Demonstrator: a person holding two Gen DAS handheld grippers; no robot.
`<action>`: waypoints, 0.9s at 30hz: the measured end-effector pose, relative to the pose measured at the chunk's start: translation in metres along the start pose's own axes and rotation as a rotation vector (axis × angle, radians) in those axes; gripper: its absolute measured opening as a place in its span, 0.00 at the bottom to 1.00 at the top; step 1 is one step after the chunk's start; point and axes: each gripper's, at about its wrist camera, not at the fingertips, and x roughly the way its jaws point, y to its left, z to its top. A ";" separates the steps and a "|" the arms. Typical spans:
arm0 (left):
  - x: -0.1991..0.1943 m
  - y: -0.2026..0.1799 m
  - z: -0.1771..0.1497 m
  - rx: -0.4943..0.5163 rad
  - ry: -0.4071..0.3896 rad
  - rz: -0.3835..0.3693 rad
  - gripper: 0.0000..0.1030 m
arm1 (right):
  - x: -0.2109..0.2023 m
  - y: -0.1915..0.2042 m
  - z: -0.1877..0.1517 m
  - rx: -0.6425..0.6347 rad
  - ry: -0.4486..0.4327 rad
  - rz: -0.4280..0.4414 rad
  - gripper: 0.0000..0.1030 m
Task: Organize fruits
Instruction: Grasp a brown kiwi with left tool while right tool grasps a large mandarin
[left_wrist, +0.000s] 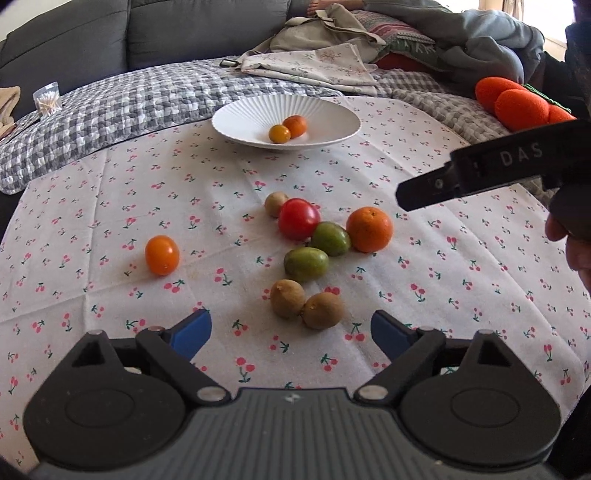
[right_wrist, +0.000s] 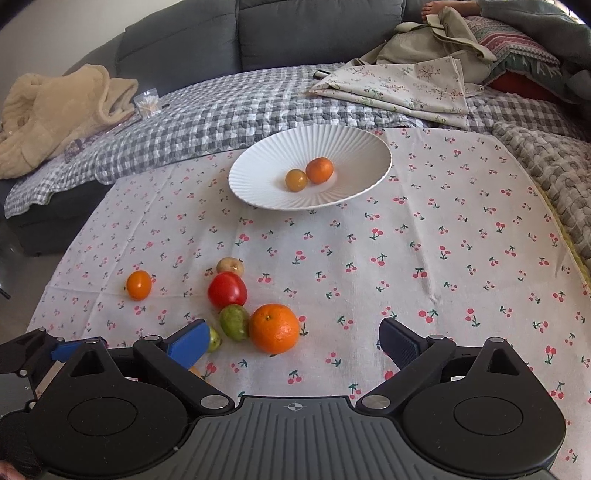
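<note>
Both my grippers, left (left_wrist: 291, 332) and right (right_wrist: 295, 341), are wide, empty. Kiwis (left_wrist: 306, 304) touch at 12 o'clock; grabbing one may roll the other.

Legible text: one item only. The letters "DAS" are printed in pale grey capitals on the black body of the right gripper (left_wrist: 491, 173), where it reaches in from the right edge of the left wrist view. The letters run along the arm's side, slightly tilted with it. Nothing further can be read beyond the S.

The right wrist view carries no readable text. A small crosshair mark sits on the grey ribbed housing of that gripper, at its top centre; it is a sign, not lettering.

No labels, brands or numbers are legible elsewhere.
</note>
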 end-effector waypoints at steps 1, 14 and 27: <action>0.002 -0.003 0.000 0.006 0.005 -0.015 0.80 | 0.002 0.000 0.000 0.000 0.001 -0.003 0.96; 0.030 -0.011 0.000 -0.037 0.023 -0.024 0.33 | 0.016 0.005 0.000 -0.027 0.019 -0.021 0.87; 0.028 -0.004 0.001 -0.060 0.039 -0.034 0.25 | 0.031 0.000 -0.001 -0.030 0.032 -0.010 0.77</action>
